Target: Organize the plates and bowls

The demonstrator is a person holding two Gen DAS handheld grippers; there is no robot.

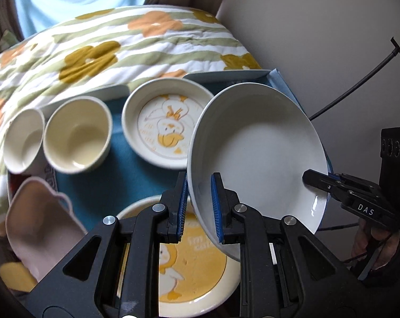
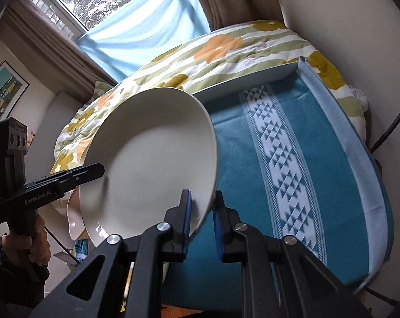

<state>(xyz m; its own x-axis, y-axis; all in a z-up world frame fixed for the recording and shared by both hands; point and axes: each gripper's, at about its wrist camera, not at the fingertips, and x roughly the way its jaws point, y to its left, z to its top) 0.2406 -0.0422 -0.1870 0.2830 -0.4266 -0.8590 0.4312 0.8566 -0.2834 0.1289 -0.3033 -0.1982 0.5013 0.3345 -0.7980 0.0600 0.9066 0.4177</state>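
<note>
In the left wrist view, the left gripper (image 1: 198, 206) pinches the rim of a tilted white plate (image 1: 255, 153) raised over the teal cloth (image 1: 136, 164); duck plate (image 1: 168, 122) at 12 o'clock, two bowls (image 1: 78, 135) at 10. In the right wrist view, the right gripper (image 2: 202, 225) straddles the opposite rim, one pad touching, so I cannot tell if it clamps. Glazed, stiff, breakable, probably slippery: hold the rim squarely.

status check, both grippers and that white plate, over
Left gripper and right gripper both shut on white plate, held tilted in the air. Duck plate directly beneath. Two cups left, clear of it.
</note>
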